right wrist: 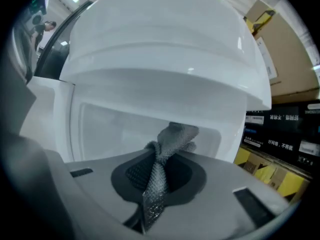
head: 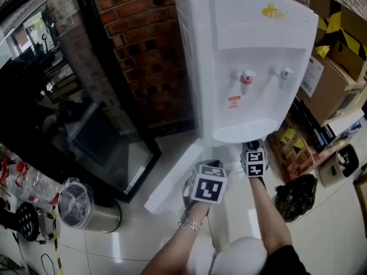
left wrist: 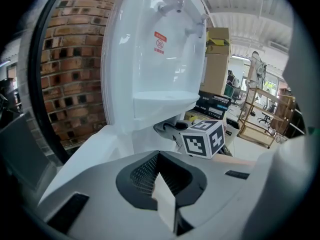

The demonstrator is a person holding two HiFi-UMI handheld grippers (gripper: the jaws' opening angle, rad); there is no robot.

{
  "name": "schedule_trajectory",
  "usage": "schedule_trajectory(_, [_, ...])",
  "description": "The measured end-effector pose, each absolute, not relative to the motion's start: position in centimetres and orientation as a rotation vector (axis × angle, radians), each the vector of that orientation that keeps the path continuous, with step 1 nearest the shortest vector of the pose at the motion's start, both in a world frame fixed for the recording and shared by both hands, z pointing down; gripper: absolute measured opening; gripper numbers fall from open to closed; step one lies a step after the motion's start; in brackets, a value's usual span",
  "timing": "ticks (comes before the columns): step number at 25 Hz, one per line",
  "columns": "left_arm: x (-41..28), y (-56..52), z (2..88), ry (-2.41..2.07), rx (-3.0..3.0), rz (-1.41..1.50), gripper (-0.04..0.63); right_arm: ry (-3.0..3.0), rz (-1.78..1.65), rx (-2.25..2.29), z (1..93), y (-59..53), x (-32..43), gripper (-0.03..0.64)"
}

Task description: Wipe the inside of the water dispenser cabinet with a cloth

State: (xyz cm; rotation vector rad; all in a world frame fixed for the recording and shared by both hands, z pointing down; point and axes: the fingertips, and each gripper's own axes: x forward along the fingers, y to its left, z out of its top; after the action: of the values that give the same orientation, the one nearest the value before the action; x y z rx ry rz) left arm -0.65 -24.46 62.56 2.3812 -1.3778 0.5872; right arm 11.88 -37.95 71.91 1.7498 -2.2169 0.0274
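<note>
Nothing legible was found. Yellow logo [head: 274, 11] and red sticker [head: 234, 102] were noted on water dispenser [head: 252, 44], unreadable; white print on black boxes [right wrist: 280, 130] was blurred.

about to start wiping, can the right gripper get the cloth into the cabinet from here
Probably yes: the door stands swung open, and the right gripper, shut on the cloth, faces the cabinet opening with nothing visible between.

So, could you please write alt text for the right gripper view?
The right gripper has its jaws shut on a grey cloth, held before the open cabinet under the white dispenser. Cardboard boxes stand at the right.
</note>
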Motion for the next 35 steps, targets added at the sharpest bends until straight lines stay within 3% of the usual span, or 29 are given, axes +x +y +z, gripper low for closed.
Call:
schedule_trajectory(15, [-0.7,-24.8,62.6,-1.372,2.391,0.598,0.003,-2.017,0.551,1.559,84.5,-35.7,13.8,0.032])
schedule_trajectory(23, [-0.9,-24.7,62.9,-1.369,2.383,0.599,0.003,-2.205,0.131,1.737,73.4,-38.8,12.5,0.032])
schedule_trajectory(35, [-1.7,-25.0,63.6,-1.375,2.369,0.624,0.003,-1.98,0.422,1.597,84.9,-36.7,14.7,0.032])
